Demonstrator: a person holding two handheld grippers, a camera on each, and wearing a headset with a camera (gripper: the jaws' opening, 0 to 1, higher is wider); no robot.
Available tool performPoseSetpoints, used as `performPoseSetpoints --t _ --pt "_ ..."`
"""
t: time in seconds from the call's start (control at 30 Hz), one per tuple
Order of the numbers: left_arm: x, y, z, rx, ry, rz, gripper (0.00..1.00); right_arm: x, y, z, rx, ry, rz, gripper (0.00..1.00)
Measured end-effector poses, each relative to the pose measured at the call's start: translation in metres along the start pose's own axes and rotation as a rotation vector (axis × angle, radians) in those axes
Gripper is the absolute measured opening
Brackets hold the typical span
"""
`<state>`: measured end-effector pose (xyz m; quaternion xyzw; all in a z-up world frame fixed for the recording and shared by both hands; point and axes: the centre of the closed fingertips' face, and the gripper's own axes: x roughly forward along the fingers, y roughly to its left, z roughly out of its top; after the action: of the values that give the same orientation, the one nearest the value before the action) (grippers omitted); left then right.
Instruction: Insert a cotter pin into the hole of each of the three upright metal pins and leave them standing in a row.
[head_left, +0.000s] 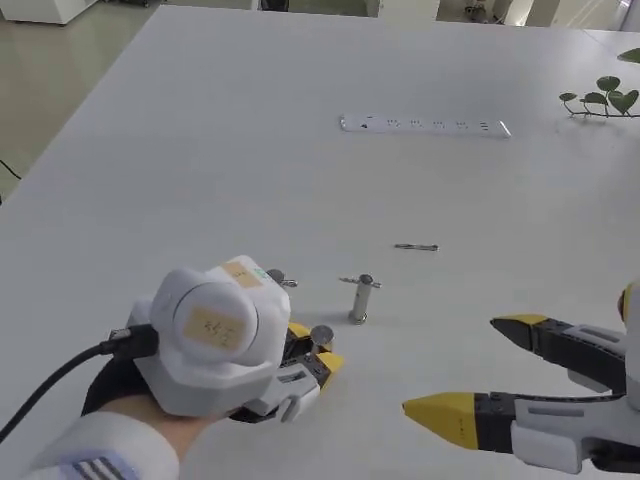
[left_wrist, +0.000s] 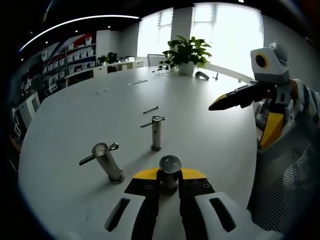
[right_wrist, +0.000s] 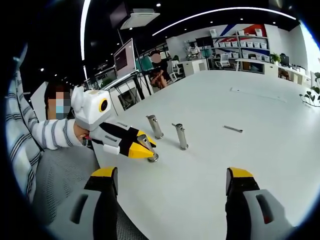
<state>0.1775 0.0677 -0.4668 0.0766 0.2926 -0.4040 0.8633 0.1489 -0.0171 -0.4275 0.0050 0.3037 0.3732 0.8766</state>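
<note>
On the counter (head_left: 250, 150), left hand-held gripper (left_wrist: 170, 176) clamped on upright bare metal pin (left_wrist: 170, 165) — rigid, smooth, probably slip-prone. Right hand-held gripper (right_wrist: 172, 175) wide open, empty. Farther out, loose cotter pin (head_left: 415, 246) lying flat — thin, light; best pinched mid-shank.

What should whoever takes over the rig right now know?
Left gripper: fingers shut on the held metal pin, upright on the table, no cotter pin in it.
Right gripper: open, empty, off to the side above the table.
Done: nearer metal pin and farther metal pin each stand with a cotter pin through the hole.
Left: the loose cotter pin lies on the table beyond the farther one. Likely pick it up with the right gripper, push it through the held pin, and leave all three standing in a row.
</note>
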Motion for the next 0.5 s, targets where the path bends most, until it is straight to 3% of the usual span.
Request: performPoseSetpoints --t 0.3,0.43,0.5 --pt "-0.0044 -0.0013 -0.0012 -0.016 0.006 -0.021 0.12 0.0005 0.0023 0.0030 -0.006 -0.003 0.004 0.87" --pt "-0.0058 -0.0023 0.0000 0.012 0.004 -0.035 0.12 0.0009 0.0026 0.0027 -0.006 -0.002 0.004 0.87" --pt "-0.0080 -0.0043 0.0055 0.040 -0.024 -0.050 0.14 0.0010 0.0027 0.0027 -0.005 -0.002 0.004 0.87"
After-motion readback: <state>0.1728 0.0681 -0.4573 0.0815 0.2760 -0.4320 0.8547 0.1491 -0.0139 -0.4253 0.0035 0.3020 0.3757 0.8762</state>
